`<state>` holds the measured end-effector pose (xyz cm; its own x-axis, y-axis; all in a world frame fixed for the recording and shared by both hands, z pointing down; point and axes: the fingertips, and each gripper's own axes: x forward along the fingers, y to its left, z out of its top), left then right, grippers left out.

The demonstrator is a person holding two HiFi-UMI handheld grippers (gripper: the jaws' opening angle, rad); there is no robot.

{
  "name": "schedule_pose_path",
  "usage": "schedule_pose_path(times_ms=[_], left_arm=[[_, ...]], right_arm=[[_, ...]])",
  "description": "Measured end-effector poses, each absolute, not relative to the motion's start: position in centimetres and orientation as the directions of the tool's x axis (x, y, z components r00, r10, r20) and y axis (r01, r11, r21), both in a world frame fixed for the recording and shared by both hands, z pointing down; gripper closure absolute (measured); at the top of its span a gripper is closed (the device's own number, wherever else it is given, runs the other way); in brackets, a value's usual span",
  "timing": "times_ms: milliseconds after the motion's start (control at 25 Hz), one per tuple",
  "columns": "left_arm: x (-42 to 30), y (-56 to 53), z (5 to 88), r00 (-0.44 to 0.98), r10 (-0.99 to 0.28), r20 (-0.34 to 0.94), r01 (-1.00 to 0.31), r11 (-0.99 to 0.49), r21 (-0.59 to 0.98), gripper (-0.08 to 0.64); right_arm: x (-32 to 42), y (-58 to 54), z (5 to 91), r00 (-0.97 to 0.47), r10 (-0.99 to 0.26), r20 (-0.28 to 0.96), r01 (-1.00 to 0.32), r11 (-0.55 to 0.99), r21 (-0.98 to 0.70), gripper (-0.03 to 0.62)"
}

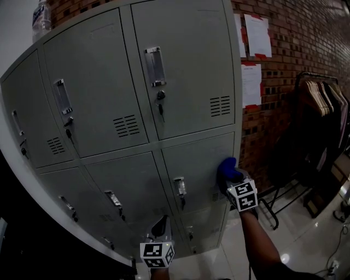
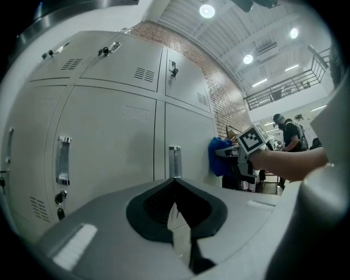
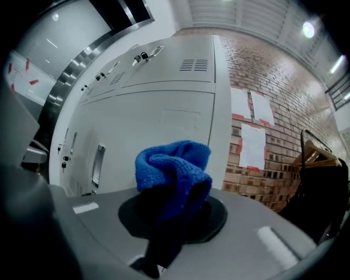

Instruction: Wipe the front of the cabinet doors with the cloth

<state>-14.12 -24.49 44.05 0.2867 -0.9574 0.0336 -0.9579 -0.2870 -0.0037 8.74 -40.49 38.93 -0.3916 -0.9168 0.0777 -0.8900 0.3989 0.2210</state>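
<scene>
Right gripper (image 1: 231,176) clamps the blue cloth (image 3: 172,169) against a closed locker door (image 1: 197,158); left gripper (image 1: 160,226) jaws together, empty.

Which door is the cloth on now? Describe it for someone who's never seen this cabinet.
Find the grey locker cabinet beside the brick wall. Take its right-hand column and drop to the second door from the top. Unlike its neighbours, it has the blue cloth at its right edge, clamped in the right gripper.

I recorded a red brick wall (image 1: 295,33) bearing 3 posted sheets (image 1: 257,34), a garment rack (image 1: 322,104) alongside, a glossy pale floor (image 1: 306,235), and lit round ceiling lights (image 2: 206,10).
</scene>
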Motion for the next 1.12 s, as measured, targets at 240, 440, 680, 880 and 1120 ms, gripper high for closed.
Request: schedule_pose_path(times_ms=[240,440,680,880,1120], left_arm=[[-13.8,-24.6,44.1,0.288,-0.957,0.037,-0.957,-0.289,-0.004,0.546],[-13.5,-24.6,44.2,0.298,-0.954,0.038,-0.955,-0.298,-0.006,0.546],[-14.3,-24.2,44.1,0.284,-0.958,0.033,-0.959,-0.284,-0.008,0.546],[-16.0,-23.8,44.0,0.250,-0.968,0.028,-0.968,-0.250,-0.004,0.546],[-17.4,-23.4,44.1,0.219,-0.975,0.029,-0.976,-0.219,0.001,0.546]], right_arm=[[11.4,-41.1,39.5,-0.345,-0.934,0.090,-0.908,0.357,0.218,0.538],[9.0,-39.6,39.1,-0.386,-0.920,0.072,-0.895,0.392,0.211,0.538],[-0.2,-37.1,40.2,-0.555,-0.828,0.079,-0.799,0.558,0.225,0.538],[-6.3,-35.9,41.1,-0.651,-0.755,0.083,-0.732,0.652,0.196,0.538],[-10.4,-35.7,41.7,-0.684,-0.724,0.093,-0.698,0.686,0.203,0.538]])
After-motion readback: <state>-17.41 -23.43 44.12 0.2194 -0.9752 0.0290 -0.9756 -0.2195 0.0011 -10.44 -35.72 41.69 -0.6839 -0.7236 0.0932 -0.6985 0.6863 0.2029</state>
